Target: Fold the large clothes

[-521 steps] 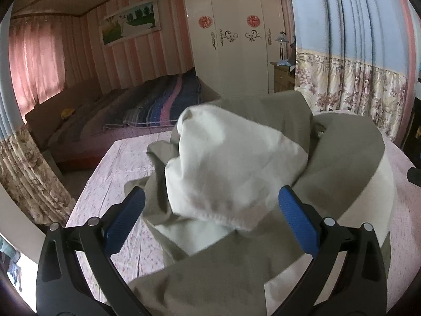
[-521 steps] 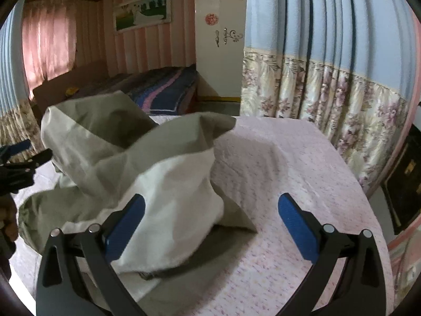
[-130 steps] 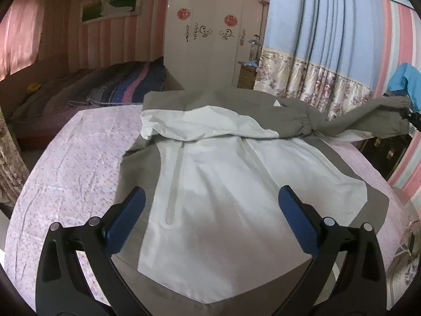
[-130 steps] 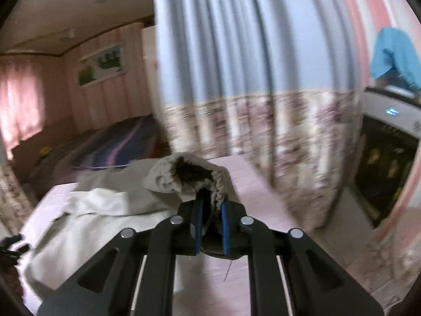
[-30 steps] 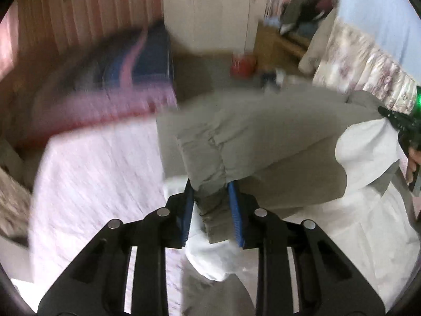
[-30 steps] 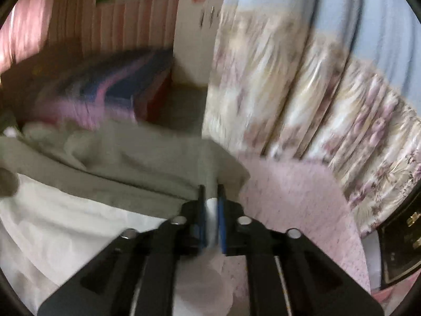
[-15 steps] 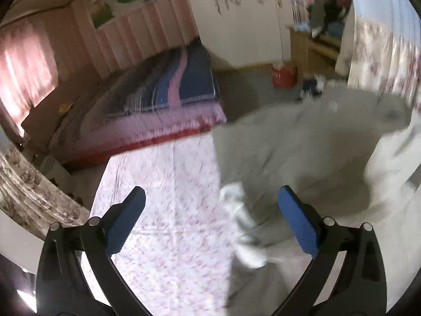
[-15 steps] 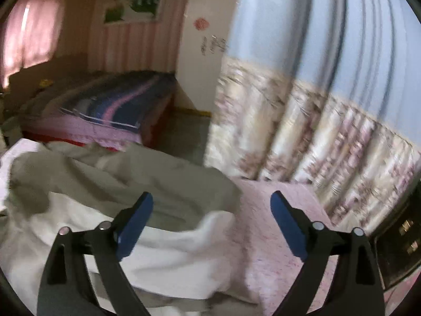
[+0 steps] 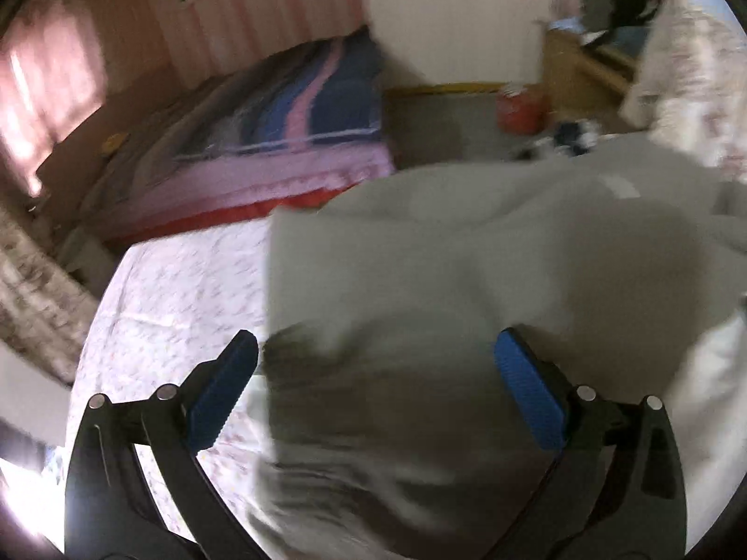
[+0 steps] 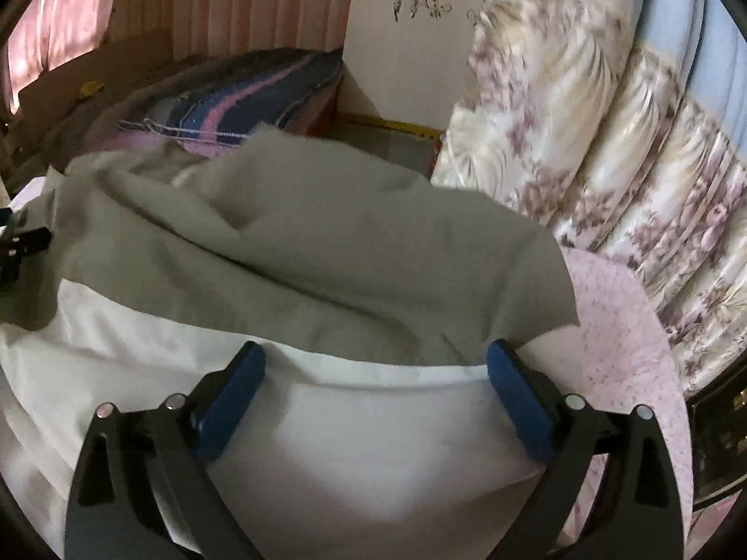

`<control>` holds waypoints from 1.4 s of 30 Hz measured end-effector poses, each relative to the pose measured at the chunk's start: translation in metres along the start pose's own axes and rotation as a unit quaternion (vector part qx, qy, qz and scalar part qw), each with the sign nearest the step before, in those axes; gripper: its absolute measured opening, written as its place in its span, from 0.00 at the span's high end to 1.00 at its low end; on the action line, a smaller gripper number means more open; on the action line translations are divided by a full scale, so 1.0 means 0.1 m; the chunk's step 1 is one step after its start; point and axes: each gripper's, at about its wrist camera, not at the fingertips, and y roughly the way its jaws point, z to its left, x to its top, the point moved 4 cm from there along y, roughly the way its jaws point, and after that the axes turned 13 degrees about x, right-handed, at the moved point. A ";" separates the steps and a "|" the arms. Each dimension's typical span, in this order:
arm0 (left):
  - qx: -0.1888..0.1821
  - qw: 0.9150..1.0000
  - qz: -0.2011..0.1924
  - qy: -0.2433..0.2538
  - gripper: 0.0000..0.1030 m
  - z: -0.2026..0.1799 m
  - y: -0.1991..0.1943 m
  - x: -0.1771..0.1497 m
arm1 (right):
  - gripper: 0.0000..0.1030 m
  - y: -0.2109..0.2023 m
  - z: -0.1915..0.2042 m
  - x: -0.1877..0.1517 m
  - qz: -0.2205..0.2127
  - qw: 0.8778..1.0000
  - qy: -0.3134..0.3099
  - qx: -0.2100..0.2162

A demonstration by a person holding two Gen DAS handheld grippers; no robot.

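The large jacket, olive-grey (image 9: 467,256) on top and white (image 10: 373,443) below, lies on the pink floral sheet (image 9: 186,289). Its olive upper part is folded over onto the white body. My left gripper (image 9: 373,364) hovers over the jacket's left edge, its blue pads spread wide and only loose cloth beneath them. My right gripper (image 10: 373,368) hangs over the seam between olive and white near the jacket's right edge. Its jaws are opening, and the pads (image 10: 513,401) do not press on the cloth. The left wrist view is blurred by motion.
A bed with a striped blue and pink blanket (image 9: 303,107) stands behind the sheet. A floral curtain (image 10: 630,163) hangs close on the right, with a dark cabinet (image 10: 719,420) below it. Farther back are a white wardrobe (image 10: 411,46) and a wooden cabinet (image 9: 583,60).
A second ago both grippers were shut on the jacket's cloth. Both have let go and opened wide, and the olive part now lies folded over the white body.
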 end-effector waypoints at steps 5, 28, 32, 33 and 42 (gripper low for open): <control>-0.014 0.999 0.012 -0.031 0.03 0.20 0.32 -0.13 | 0.06 0.14 -0.22 0.05 0.003 1.000 -0.007 -0.014; -0.031 0.996 -0.089 0.000 0.03 1.06 -1.32 -0.97 | 0.02 -1.63 -0.23 -0.51 -0.080 0.997 0.022 -0.005; -0.047 0.994 -0.096 0.010 0.03 1.40 -1.66 -1.74 | 0.02 -2.12 -0.32 -1.19 -0.083 0.996 0.024 0.023; -0.056 0.994 -0.096 0.007 0.03 1.47 -1.74 -1.92 | 0.02 -2.26 -0.37 -1.42 -0.083 0.996 0.029 0.021; -0.132 0.988 -0.055 -0.065 0.03 1.57 -2.18 -3.16 | 0.02 -2.69 -0.36 -2.66 -0.053 0.991 0.097 0.072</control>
